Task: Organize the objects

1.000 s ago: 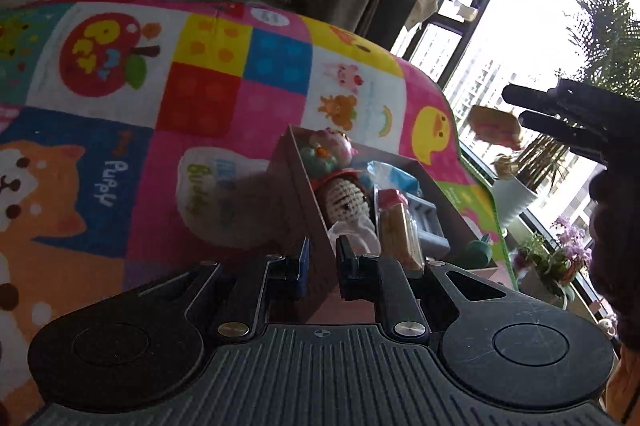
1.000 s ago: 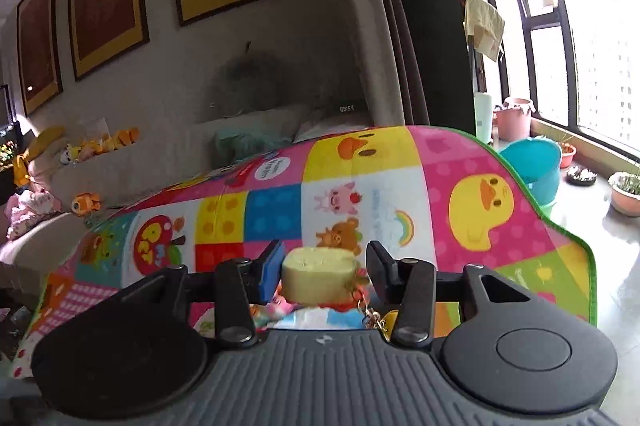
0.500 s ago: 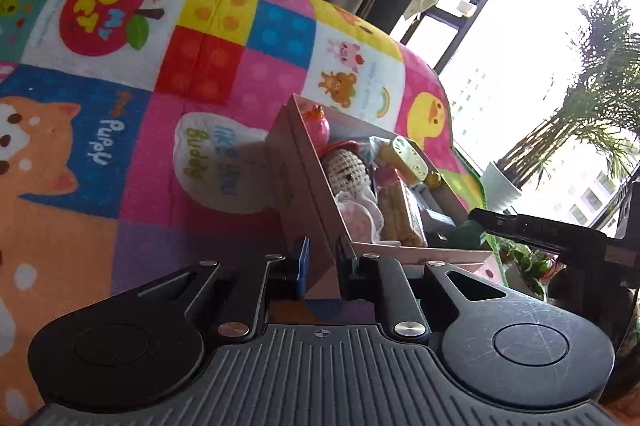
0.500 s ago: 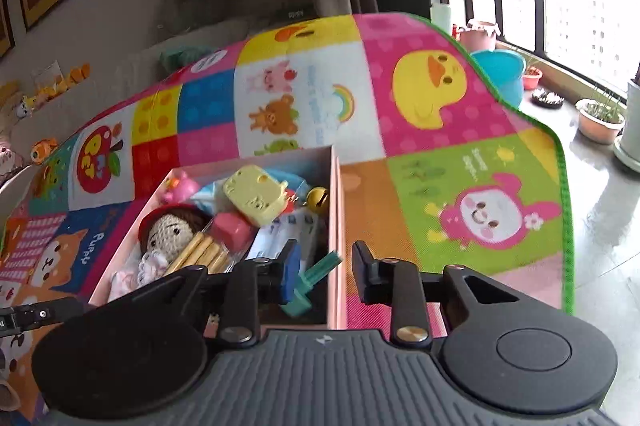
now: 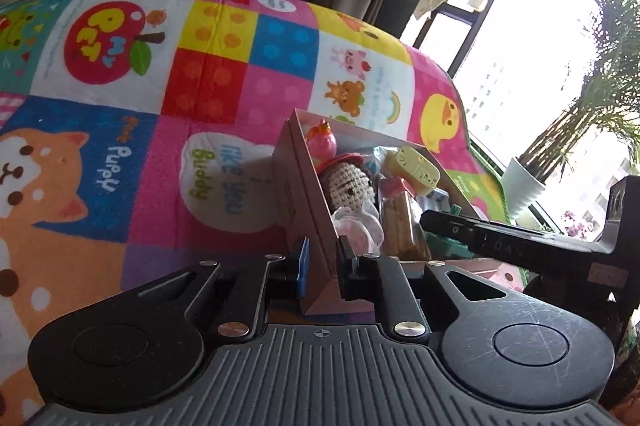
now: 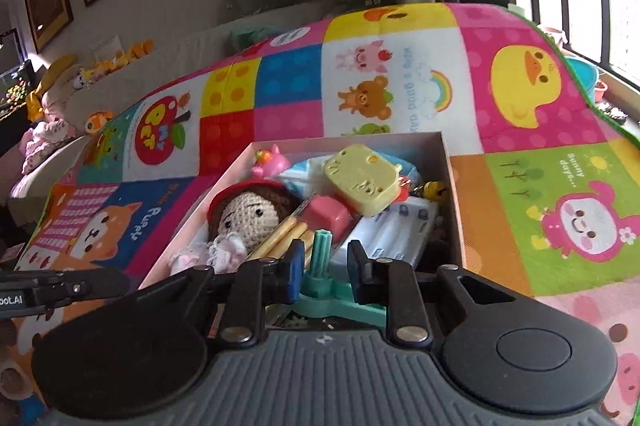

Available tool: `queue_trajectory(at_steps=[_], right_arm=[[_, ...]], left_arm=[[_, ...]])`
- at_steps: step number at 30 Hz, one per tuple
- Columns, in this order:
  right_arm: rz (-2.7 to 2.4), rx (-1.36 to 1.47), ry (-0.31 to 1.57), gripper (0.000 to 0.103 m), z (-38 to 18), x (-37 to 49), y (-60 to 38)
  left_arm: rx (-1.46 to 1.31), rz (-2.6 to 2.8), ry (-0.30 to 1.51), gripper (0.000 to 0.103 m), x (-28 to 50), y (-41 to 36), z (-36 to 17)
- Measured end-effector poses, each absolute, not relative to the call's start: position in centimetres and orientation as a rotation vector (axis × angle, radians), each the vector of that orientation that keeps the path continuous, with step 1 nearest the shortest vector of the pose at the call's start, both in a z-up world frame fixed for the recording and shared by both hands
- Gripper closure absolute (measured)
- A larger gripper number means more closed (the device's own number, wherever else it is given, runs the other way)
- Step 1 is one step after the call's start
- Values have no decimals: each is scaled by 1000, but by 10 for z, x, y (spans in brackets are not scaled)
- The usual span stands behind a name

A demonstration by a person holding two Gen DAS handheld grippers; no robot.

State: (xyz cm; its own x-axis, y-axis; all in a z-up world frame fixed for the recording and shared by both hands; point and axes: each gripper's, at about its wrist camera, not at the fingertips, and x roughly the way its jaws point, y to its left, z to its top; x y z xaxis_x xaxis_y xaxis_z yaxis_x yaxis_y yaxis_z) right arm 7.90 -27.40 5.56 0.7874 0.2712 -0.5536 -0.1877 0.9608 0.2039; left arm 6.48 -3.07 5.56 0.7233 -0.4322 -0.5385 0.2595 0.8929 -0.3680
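From the left wrist view, the left gripper [image 5: 320, 262] is clenched on the near corner wall of the pink cardboard box [image 5: 304, 202], one finger outside the wall and one inside. The box sits on a colourful patchwork play mat [image 5: 120, 146]. Inside the box, beyond that gripper, lie a crochet doll [image 5: 350, 184], a pink toy figure [image 5: 322, 144], a yellow cheese-shaped toy [image 5: 416, 166] and a pack of biscuit sticks [image 5: 400, 222]. The right gripper's dark finger [image 5: 480, 232] reaches over the box's right side. A second ago that tool hung high above the box with the yellow toy in it; now the toy rests in the box.

From the right wrist view, the right gripper [image 6: 323, 266] hangs over the box's [image 6: 452, 194] near end, its jaws drawn close with only a green plastic toy's [image 6: 322, 254] upright post showing between them; whether the pads press it, I cannot tell. The yellow cheese-shaped toy [image 6: 362, 182] lies beyond the gripper, on top of the other contents, beside the crochet doll [image 6: 250, 218]. A second ago this toy sat between these jaws above the mat [image 6: 520, 106].
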Motion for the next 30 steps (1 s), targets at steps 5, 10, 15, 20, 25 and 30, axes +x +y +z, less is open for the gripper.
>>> queue_trajectory(at_steps=[5,10,15,20,25,30], right_arm=[[275,21,581,79,61,61,-255],[218,-15,447,42,79,14,-272],[107,-137,415,41,70,-23,-289],[100,-116,544,42,41,-12,-296],[169,-66,614,41,34,14,-272],[194,-120,613,40,32,38,-227]], left_arm=[[-225,-383,636,87,77,-46,62],[-116,-338,642,87,100,-67,58],[-49,-249,733,54,121,-74,39],[-84,-166,734,18,118,-53,32],[-133,-130,724,6,117,-16,28],[-197,-91,695,3,124,24,23]])
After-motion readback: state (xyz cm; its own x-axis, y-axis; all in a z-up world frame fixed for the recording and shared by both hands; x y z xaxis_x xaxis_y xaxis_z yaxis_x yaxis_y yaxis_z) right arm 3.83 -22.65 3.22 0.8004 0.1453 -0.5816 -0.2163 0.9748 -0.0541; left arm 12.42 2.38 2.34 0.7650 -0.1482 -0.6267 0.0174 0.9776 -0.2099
